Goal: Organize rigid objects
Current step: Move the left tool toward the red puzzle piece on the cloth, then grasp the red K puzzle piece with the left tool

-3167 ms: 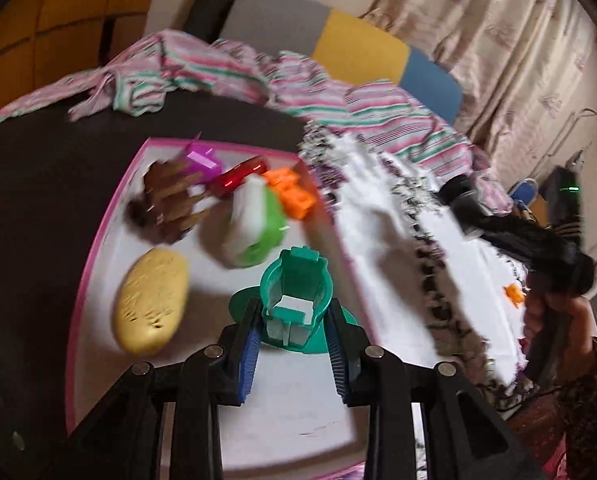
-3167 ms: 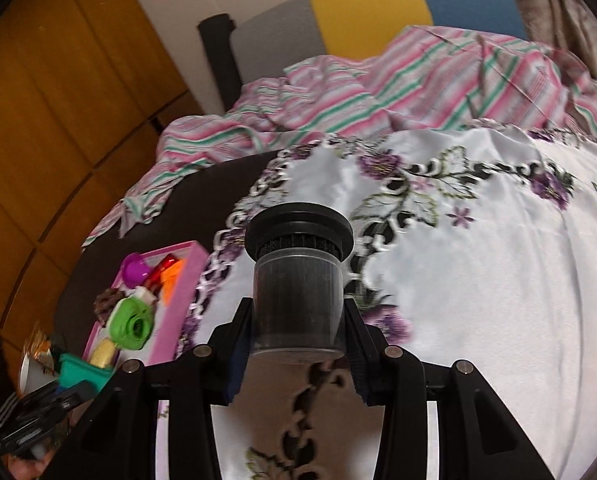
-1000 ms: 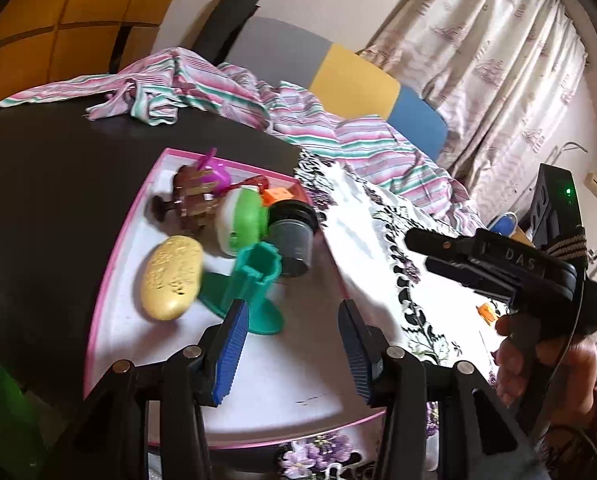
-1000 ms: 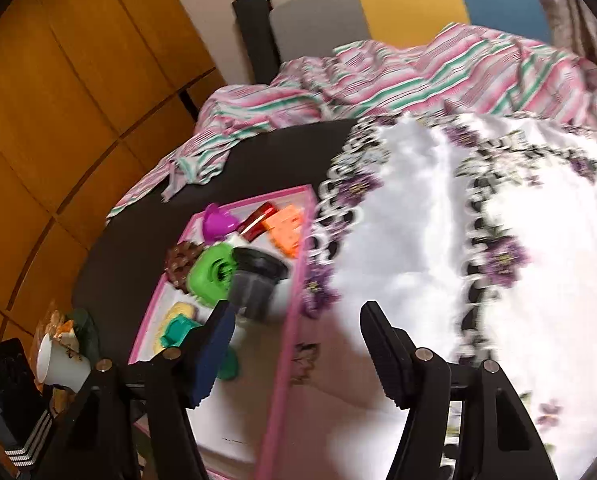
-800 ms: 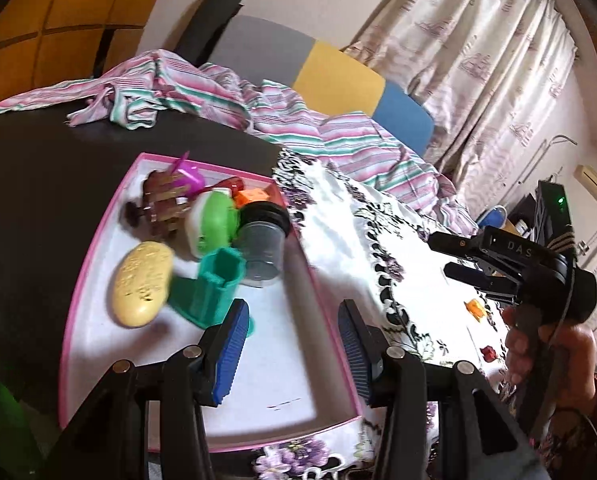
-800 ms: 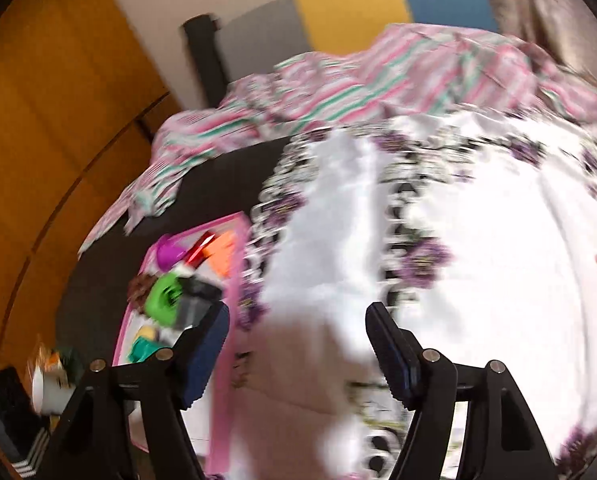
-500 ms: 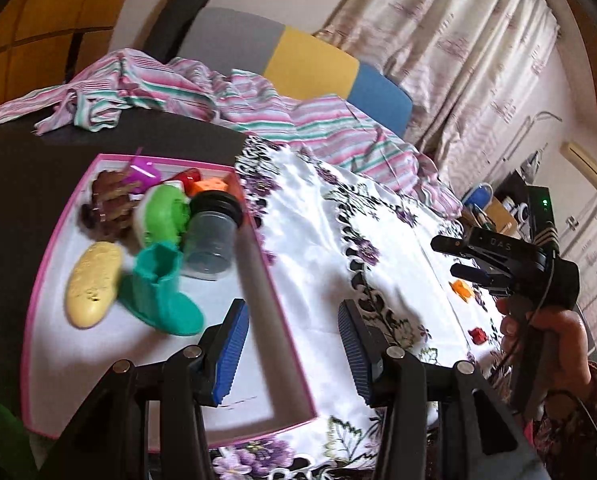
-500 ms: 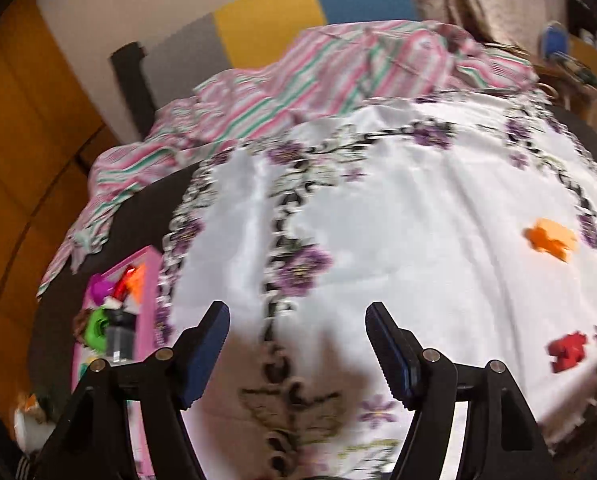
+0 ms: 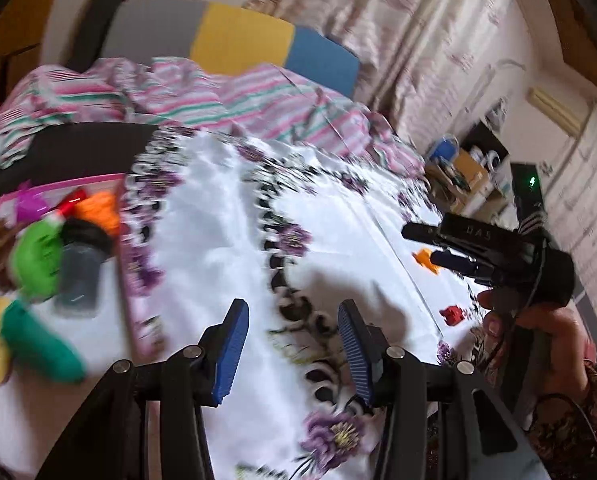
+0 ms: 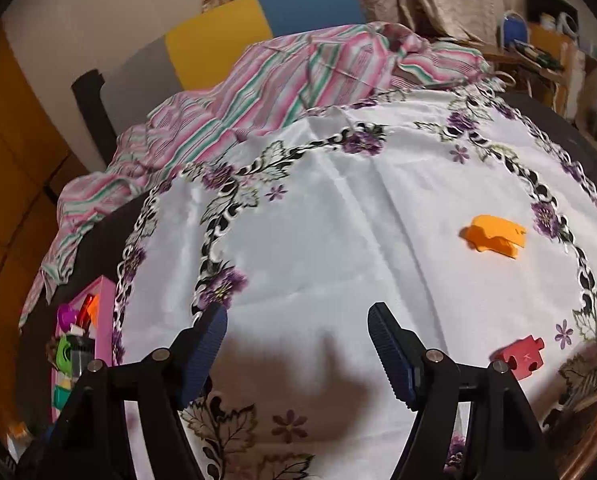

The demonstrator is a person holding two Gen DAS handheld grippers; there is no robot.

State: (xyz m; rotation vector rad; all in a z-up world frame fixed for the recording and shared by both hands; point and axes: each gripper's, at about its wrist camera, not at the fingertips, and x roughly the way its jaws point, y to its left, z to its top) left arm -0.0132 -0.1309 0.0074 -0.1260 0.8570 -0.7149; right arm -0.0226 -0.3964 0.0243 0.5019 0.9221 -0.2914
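An orange puzzle piece (image 10: 493,236) and a red puzzle piece (image 10: 521,355) lie on the white flowered tablecloth (image 10: 338,216), to the right of my right gripper (image 10: 298,344). Its jaws are opening with nothing between them. In the left wrist view the same orange piece (image 9: 425,259) and red piece (image 9: 451,314) show beside the right gripper (image 9: 422,246), held in a hand. My left gripper (image 9: 292,342) stands open and empty over the cloth. The pink tray (image 9: 124,280) at the left holds a dark jar (image 9: 80,268), green toys and other small things.
A striped pink and green cloth (image 10: 282,68) is heaped at the table's far side, before a grey, yellow and blue chair back (image 10: 234,28). Dark bare tabletop (image 9: 58,148) shows behind the tray. Shelves with clutter (image 10: 538,44) stand at the far right.
Both grippers have swung right, away from the tray and over the cloth. The right gripper's jaws stand a little wider. The orange and red pieces have come into the right wrist view.
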